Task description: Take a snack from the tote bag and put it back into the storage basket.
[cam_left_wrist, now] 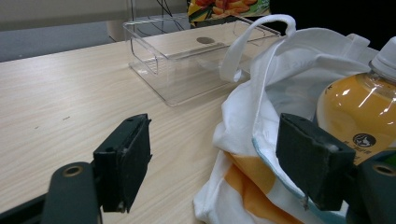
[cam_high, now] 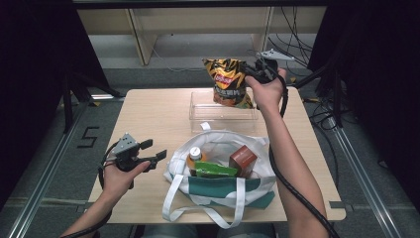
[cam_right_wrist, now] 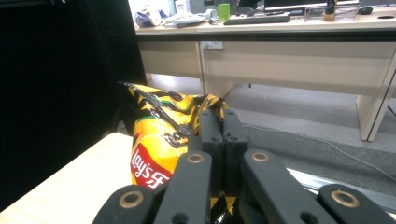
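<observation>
A yellow and black bag of crisps (cam_high: 228, 82) hangs over the clear plastic bin (cam_high: 223, 111) at the back of the table; my right gripper (cam_high: 253, 71) is shut on its top edge. In the right gripper view the jaws meet on the crinkled bag (cam_right_wrist: 163, 135). A white tote bag (cam_high: 218, 173) lies near the front with an orange drink bottle (cam_high: 194, 157), a green packet (cam_high: 214, 171) and a brown box (cam_high: 242, 159) inside. My left gripper (cam_high: 154, 151) stays open just left of the tote, nothing between its pads (cam_left_wrist: 126, 161). The bottle (cam_left_wrist: 357, 114) is beside its right jaw.
The light wooden table (cam_high: 148, 114) has bare room on its left half. The tote's handles (cam_high: 198, 215) hang over the front edge. Desks and cables stand behind the table, and dark curtains close both sides.
</observation>
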A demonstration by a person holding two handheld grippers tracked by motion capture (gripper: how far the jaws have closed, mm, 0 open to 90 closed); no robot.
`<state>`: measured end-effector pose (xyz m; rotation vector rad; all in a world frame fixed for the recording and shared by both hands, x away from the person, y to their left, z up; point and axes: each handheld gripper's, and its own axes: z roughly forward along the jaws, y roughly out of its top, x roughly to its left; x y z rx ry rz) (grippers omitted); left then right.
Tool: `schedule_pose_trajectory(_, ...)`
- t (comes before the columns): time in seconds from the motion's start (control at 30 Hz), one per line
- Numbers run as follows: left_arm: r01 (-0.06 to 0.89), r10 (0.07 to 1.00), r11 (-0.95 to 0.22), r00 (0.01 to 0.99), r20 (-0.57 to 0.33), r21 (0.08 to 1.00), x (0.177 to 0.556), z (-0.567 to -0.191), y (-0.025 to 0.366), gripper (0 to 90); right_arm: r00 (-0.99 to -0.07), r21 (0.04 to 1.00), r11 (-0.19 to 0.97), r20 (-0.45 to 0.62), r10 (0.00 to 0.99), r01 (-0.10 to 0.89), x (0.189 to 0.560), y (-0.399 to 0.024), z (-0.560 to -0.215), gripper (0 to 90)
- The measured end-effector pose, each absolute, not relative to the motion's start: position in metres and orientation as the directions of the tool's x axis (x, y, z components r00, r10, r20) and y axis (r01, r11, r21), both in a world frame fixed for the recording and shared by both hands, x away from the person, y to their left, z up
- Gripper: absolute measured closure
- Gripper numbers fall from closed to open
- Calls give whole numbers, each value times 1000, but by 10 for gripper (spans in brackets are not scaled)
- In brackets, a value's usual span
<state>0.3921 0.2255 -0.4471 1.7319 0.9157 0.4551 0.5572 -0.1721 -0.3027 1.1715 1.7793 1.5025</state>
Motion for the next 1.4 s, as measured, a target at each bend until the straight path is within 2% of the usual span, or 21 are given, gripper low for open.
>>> schedule_pose_trajectory(0.83, 355, 764, -131, 631, -134, 926, 391, -447, 225, 260, -472, 939, 7, 167, 866, 345, 575, -167, -313, 900)
schedule_pose_trajectory(1.13, 360, 765, -122, 627, -144, 925, 392, -447, 226, 260, -487, 939, 35, 145, 861, 343, 582, -164, -320, 900)
schedule_pose_trajectory(1.17, 365, 768, -118, 623, -148, 924, 392, -448, 225, 260, -473, 932, 12, 173, 864, 363, 580, -163, -321, 900)
schedule_pose_trajectory(1.4, 353, 764, -133, 632, -131, 926, 392, -447, 225, 260, -464, 928, 20, 167, 870, 372, 585, -167, -325, 900)
